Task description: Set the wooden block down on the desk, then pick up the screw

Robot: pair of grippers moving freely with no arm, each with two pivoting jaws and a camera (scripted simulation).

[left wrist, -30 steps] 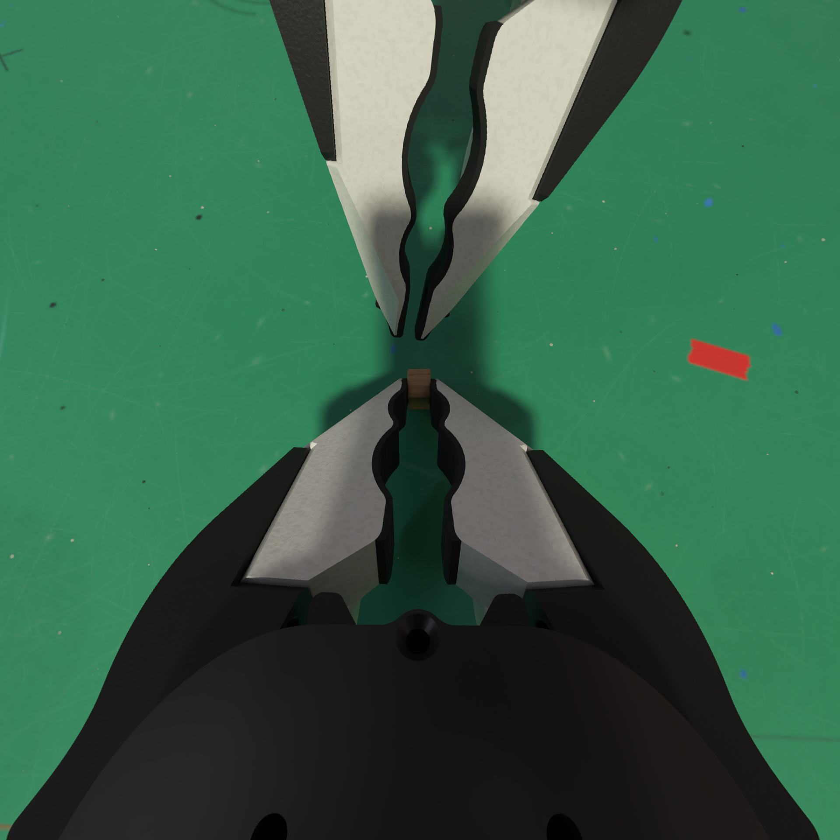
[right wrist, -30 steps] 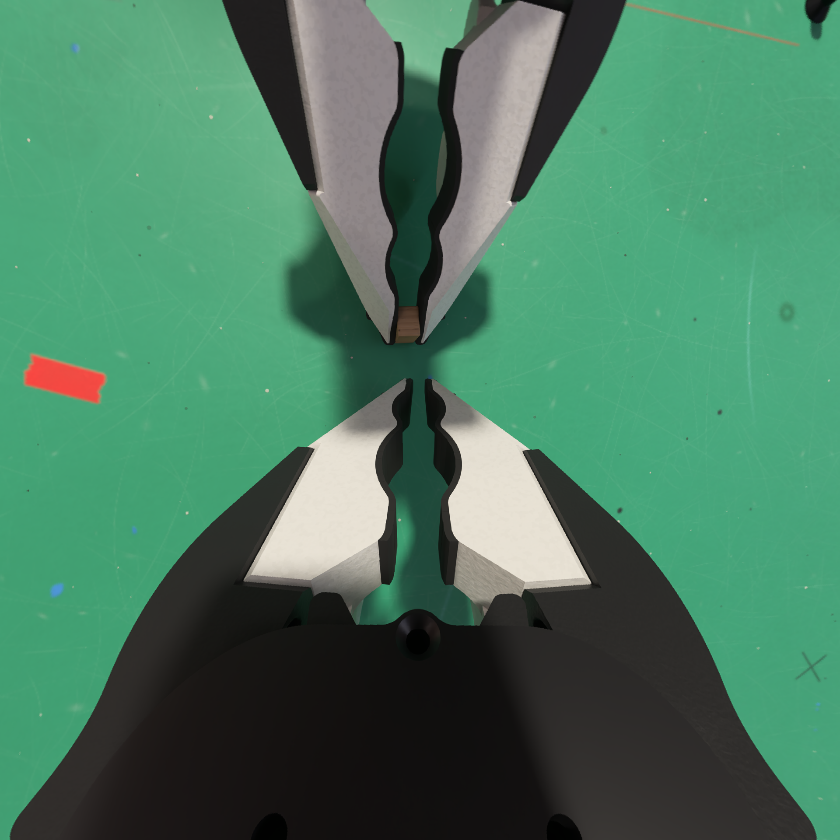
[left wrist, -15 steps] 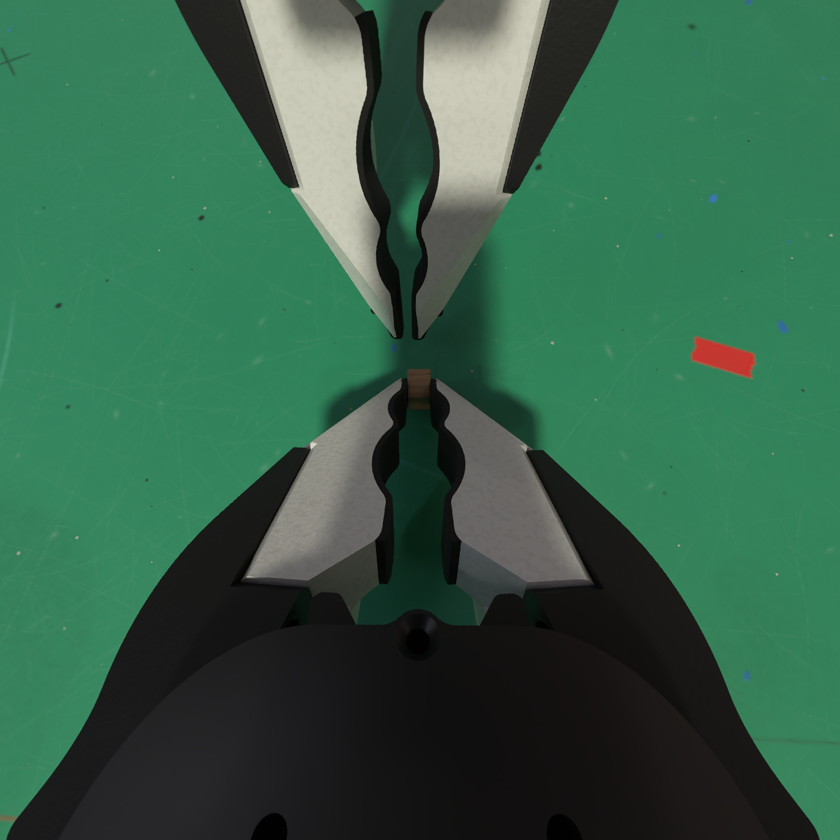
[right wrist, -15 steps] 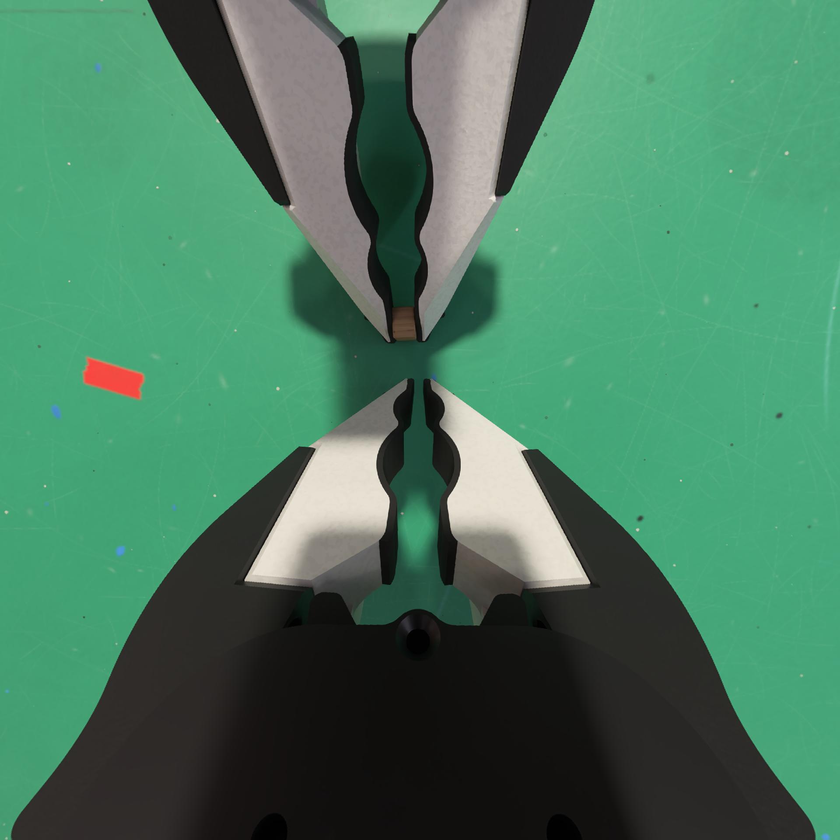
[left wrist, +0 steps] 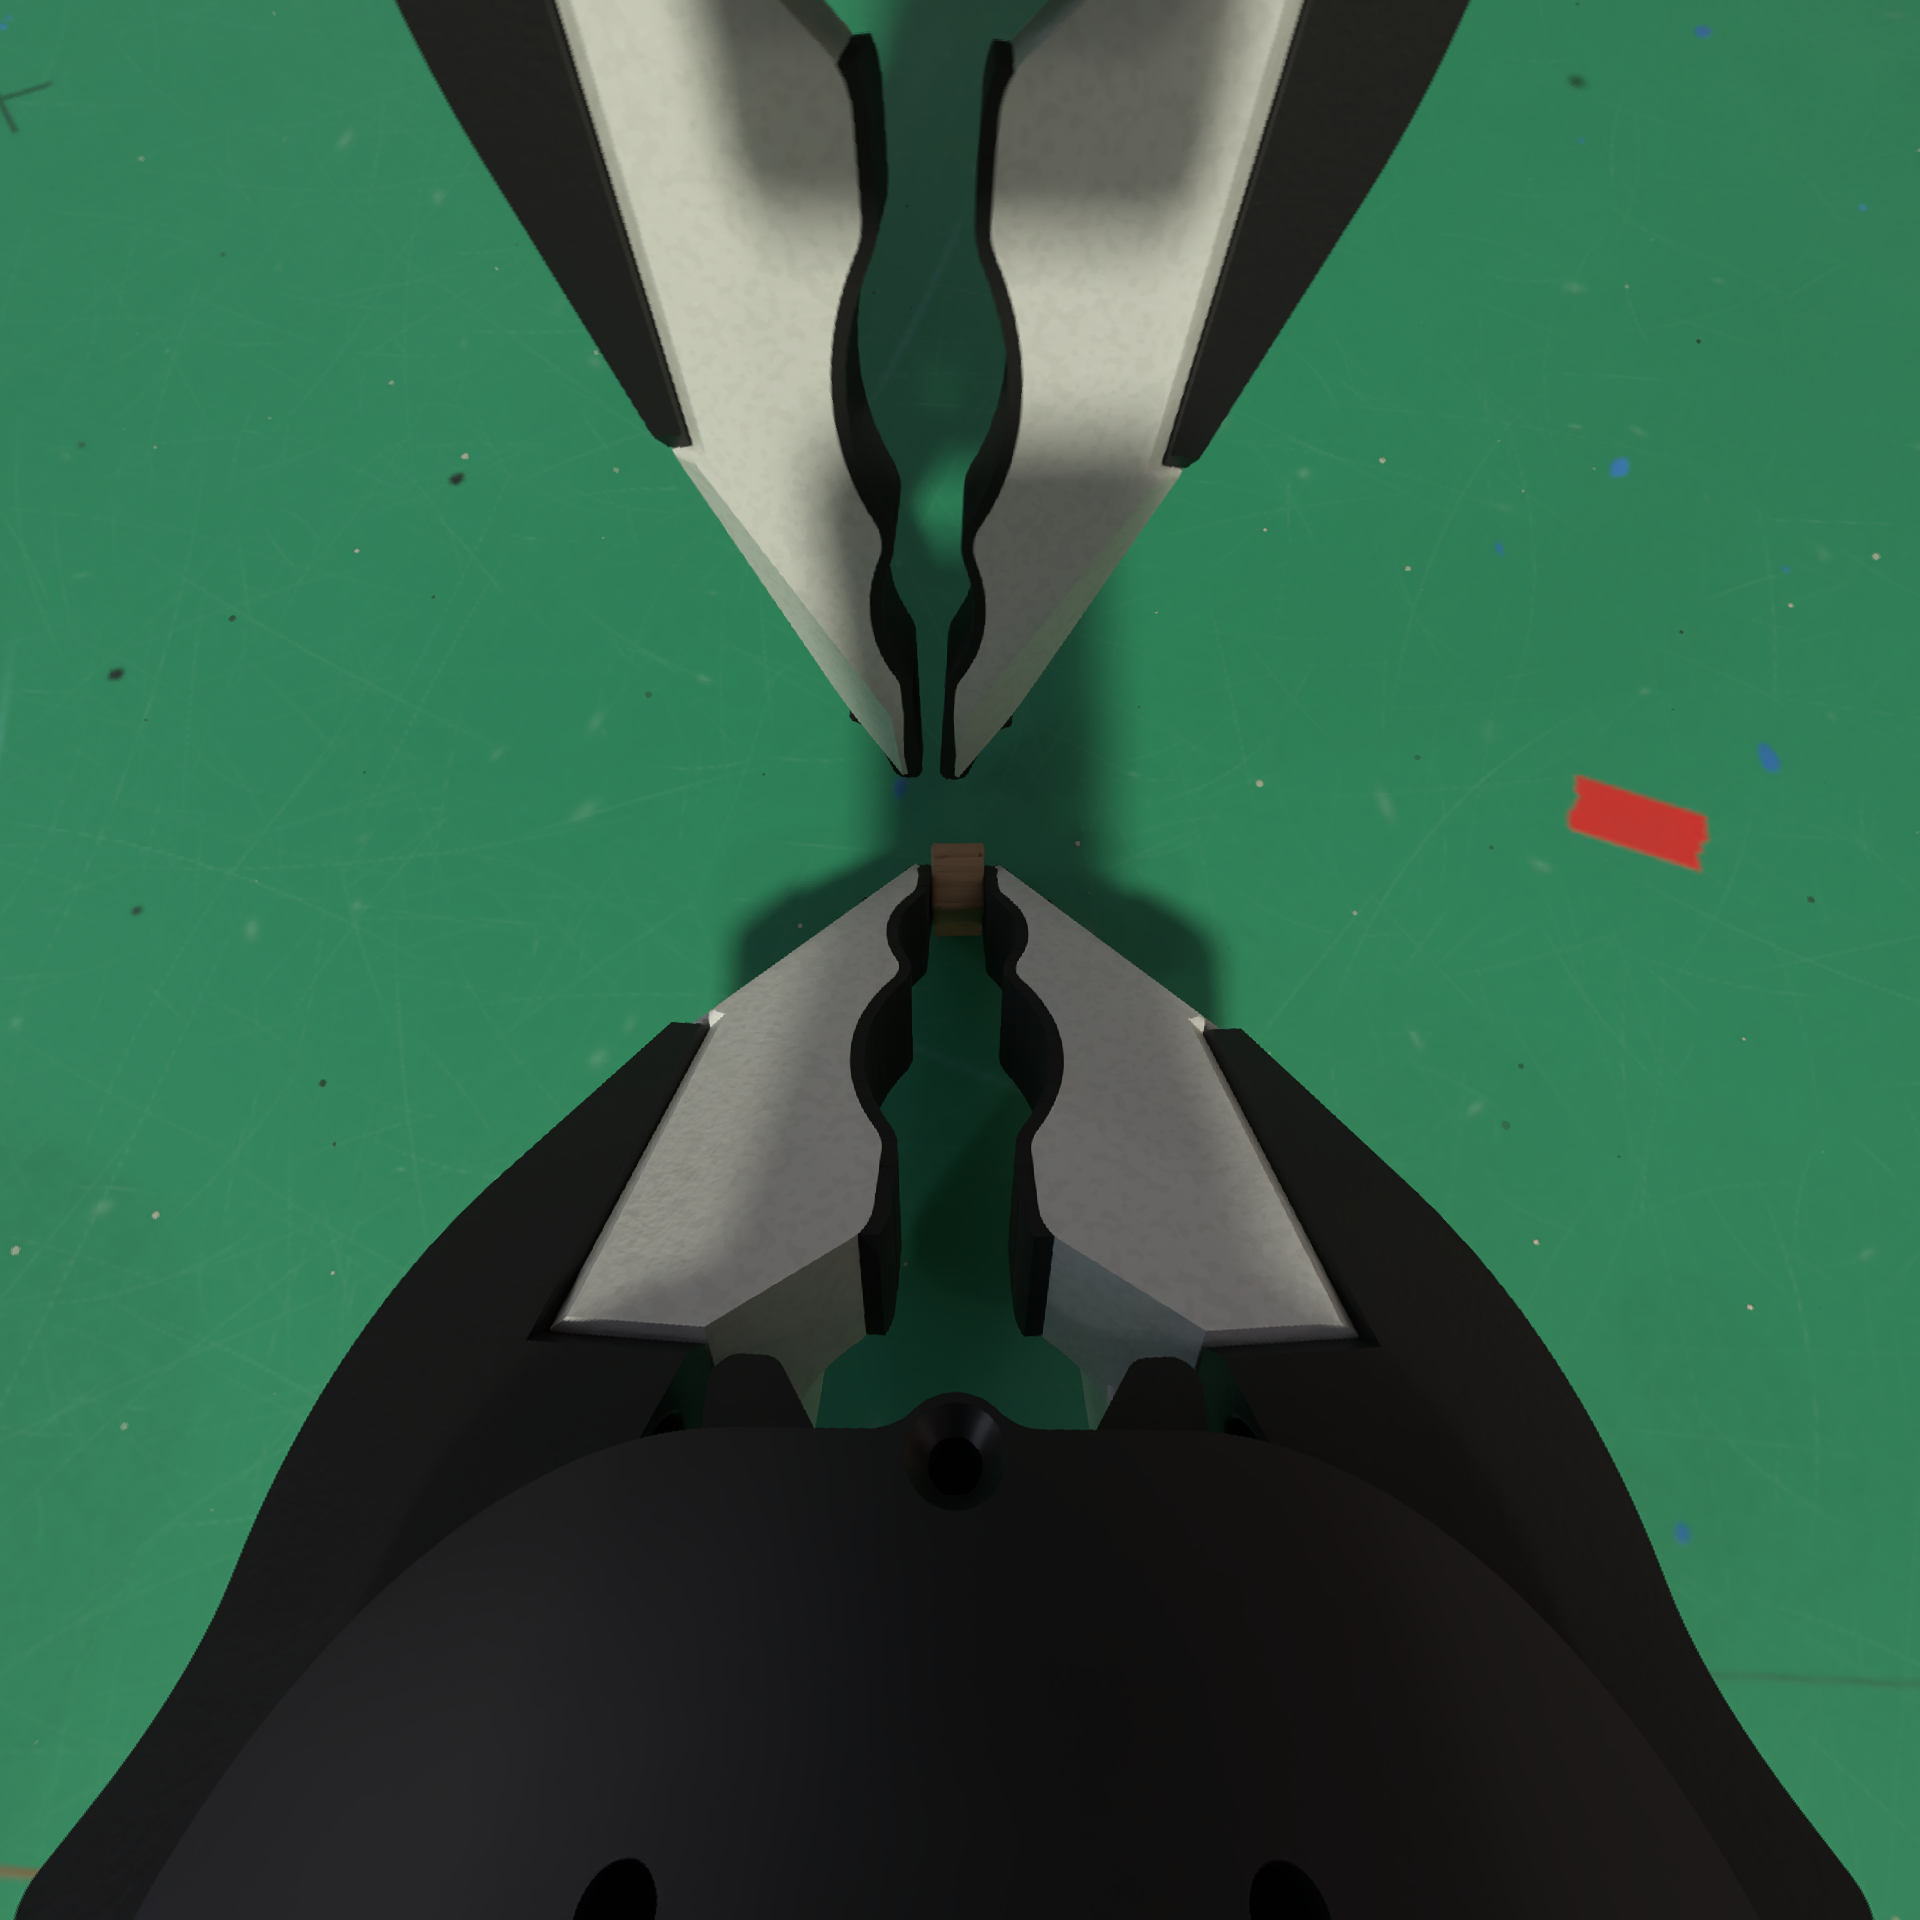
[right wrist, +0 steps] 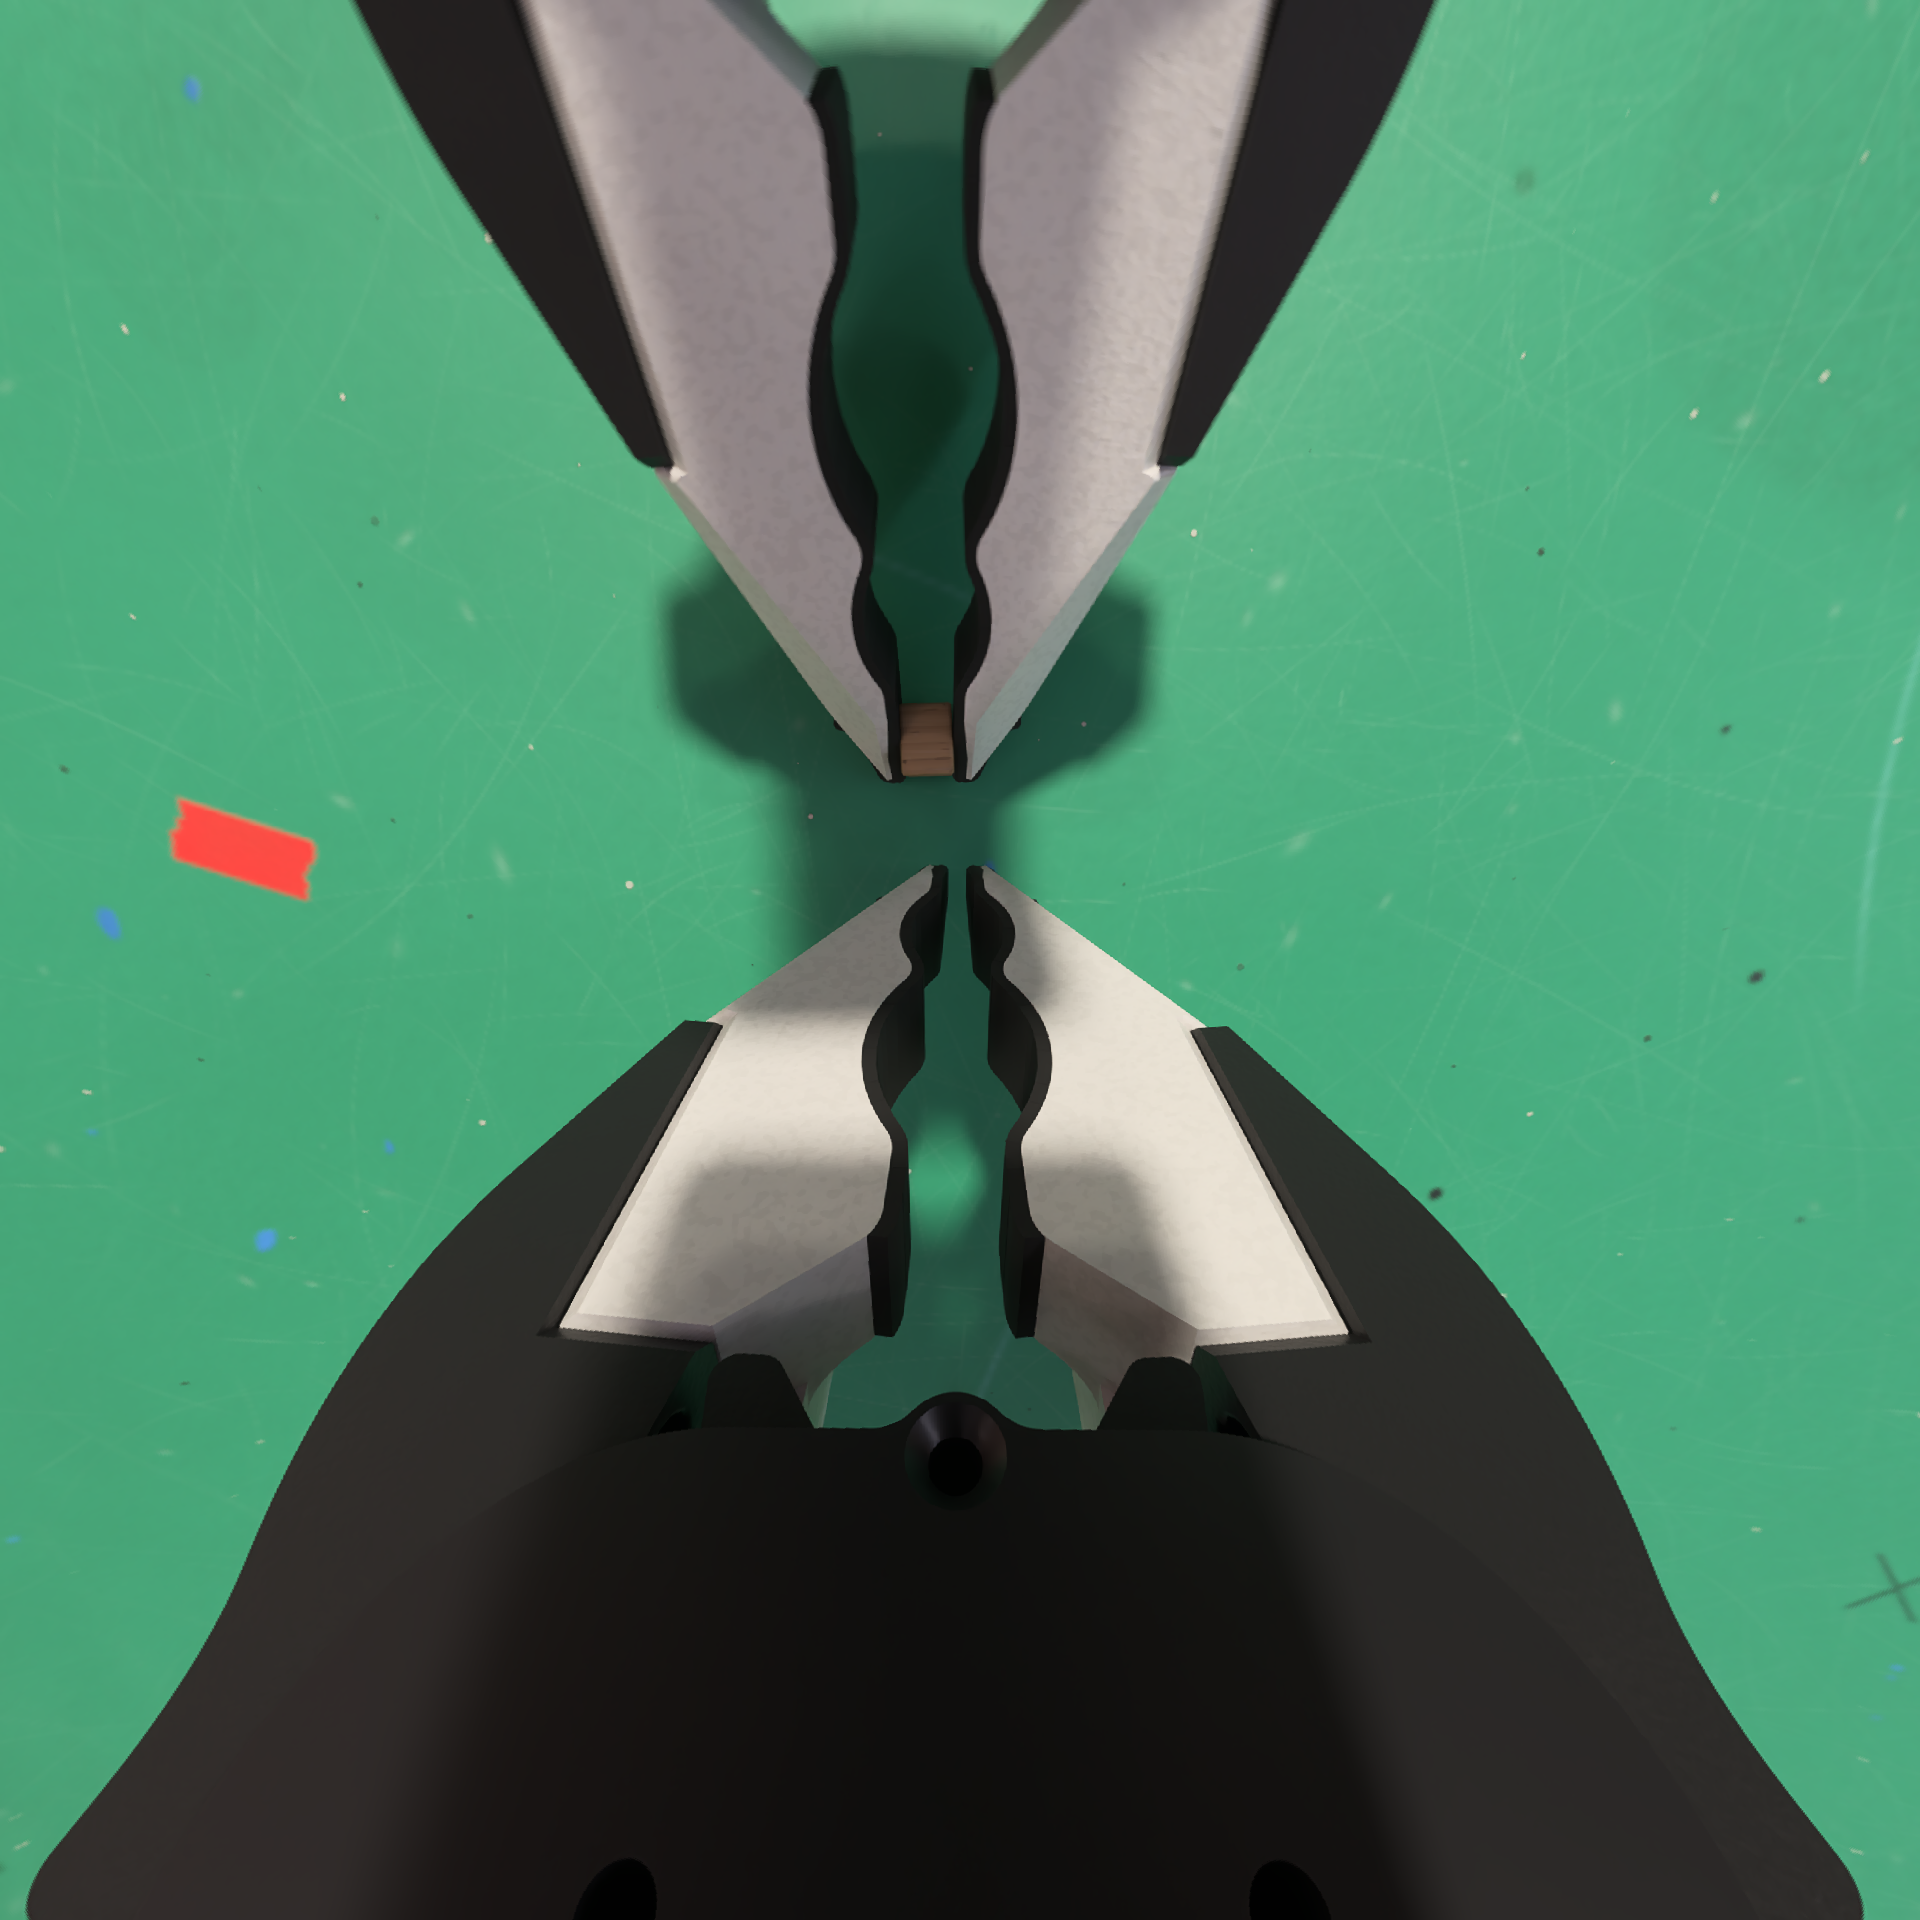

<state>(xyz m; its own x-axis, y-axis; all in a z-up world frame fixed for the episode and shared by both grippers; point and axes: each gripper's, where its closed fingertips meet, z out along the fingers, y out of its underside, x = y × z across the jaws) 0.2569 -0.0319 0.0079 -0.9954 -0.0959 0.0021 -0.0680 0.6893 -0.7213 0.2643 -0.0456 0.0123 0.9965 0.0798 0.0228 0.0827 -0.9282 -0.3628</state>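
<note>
My left gripper [left wrist: 957, 885] is shut on a small wooden block [left wrist: 957, 871], pinched at its fingertips above the green desk mat [left wrist: 312, 935]. It also shows at the top of the right wrist view [right wrist: 926, 771], with the block [right wrist: 925, 740] between its tips. My right gripper [right wrist: 956, 875] is shut with only a thin slit between its tips, and holds nothing. It faces the left gripper tip to tip, a short gap apart, and shows at the top of the left wrist view [left wrist: 931, 771]. No screw is in view.
A strip of red tape [left wrist: 1640, 822] lies flat on the mat to the right of the left gripper; it shows on the left in the right wrist view [right wrist: 243, 848]. Small blue and dark specks dot the mat.
The right gripper has swung from tilted to straight in line with the left gripper, tip to tip. The left gripper has kept still, with the block in it.
</note>
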